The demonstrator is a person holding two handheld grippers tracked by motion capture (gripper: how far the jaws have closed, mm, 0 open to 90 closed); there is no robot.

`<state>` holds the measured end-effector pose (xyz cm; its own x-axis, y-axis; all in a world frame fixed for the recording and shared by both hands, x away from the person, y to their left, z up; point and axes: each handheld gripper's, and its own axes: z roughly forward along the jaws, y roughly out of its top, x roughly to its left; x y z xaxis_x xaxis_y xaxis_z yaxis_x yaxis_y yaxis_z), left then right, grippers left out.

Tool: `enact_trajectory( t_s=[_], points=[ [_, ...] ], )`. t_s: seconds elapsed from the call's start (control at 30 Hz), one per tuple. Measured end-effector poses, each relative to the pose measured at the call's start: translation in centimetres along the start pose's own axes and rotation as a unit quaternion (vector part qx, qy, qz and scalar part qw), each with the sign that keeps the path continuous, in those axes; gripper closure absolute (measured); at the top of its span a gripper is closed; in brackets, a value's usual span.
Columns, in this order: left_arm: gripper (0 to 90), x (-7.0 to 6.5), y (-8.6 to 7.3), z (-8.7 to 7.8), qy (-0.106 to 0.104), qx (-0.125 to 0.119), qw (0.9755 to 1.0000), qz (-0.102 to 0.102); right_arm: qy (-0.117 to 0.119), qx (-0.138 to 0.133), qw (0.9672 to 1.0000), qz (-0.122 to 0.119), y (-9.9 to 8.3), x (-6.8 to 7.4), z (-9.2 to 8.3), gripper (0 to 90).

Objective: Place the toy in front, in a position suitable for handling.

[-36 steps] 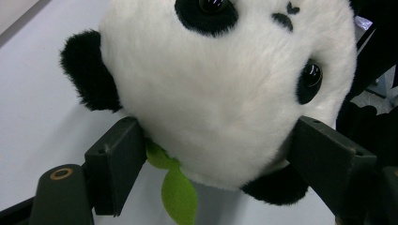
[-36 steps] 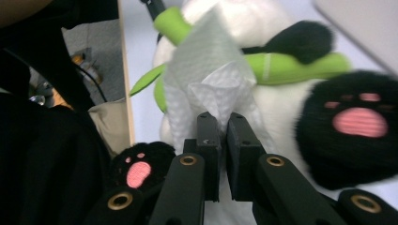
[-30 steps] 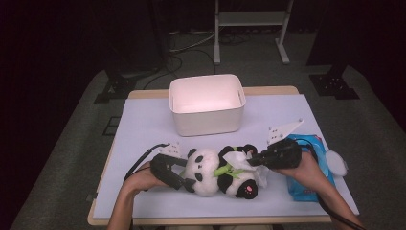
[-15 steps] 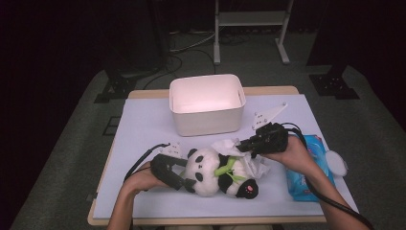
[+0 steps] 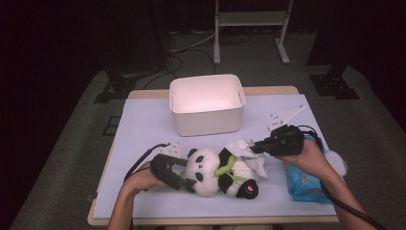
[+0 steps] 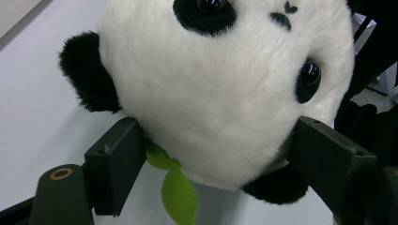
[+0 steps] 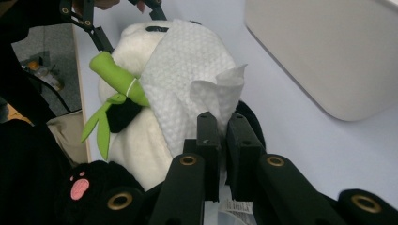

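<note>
A black-and-white panda plush (image 5: 210, 172) lies on its back near the table's front edge, with a green bamboo sprig (image 5: 226, 168) across its chest. My left gripper (image 5: 187, 175) is shut on the panda's head (image 6: 220, 93), one jaw pressing in on each side. The right gripper (image 5: 253, 147) is shut on a corner of a white wipe (image 5: 245, 157). In the right gripper view that wipe (image 7: 187, 70) drapes over the panda's belly beside the bamboo (image 7: 117, 77), pinched between the right gripper's (image 7: 224, 126) jaws.
A white plastic bin (image 5: 206, 122) stands behind the panda at mid-table. A blue wipe pack (image 5: 301, 184) lies at the front right under the right forearm. The pale tabletop (image 5: 143, 124) has free room to the left.
The right gripper came in from beside the blue pack to over the panda's belly with the wipe, then drew slightly back to the right. The left gripper and panda stayed put.
</note>
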<state>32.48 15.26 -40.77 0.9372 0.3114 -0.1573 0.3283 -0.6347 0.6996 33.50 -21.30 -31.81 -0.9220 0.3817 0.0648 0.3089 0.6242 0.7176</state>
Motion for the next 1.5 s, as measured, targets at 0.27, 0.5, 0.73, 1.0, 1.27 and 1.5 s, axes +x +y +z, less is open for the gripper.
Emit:
enact_trajectory(
  t_s=[0.27,0.5,0.73,1.0,1.27,1.5],
  points=[
    [19.5,-0.2,0.0,-0.1,-0.004,-0.002,1.0,0.001,0.024,0.018,0.9992,-0.028,2.1,0.8,3.3,84.0],
    [19.4,-0.1,-0.1,0.0,-0.002,0.002,1.0,0.005,0.046,0.022,0.9982,-0.031,2.7,1.2,5.2,83.9],
    [13.8,0.0,-0.1,-0.1,0.002,-0.007,0.9999,0.008,0.056,0.01,0.9981,-0.026,1.5,1.6,4.5,83.8],
    [11.0,0.1,-0.2,0.1,0.003,-0.015,0.9999,0.007,0.06,-0.001,0.9982,0.0,-1.6,2.0,3.2,83.6],
    [12.9,0.1,-0.2,0.2,0.003,-0.013,0.9999,0.003,0.078,-0.012,0.9969,0.006,-3.3,2.8,2.7,83.6],
    [13.0,-0.1,-0.1,0.3,0.002,-0.012,0.9999,-0.001,0.101,-0.007,0.9947,-0.017,-1.9,4.3,3.7,83.6]
  ],
)
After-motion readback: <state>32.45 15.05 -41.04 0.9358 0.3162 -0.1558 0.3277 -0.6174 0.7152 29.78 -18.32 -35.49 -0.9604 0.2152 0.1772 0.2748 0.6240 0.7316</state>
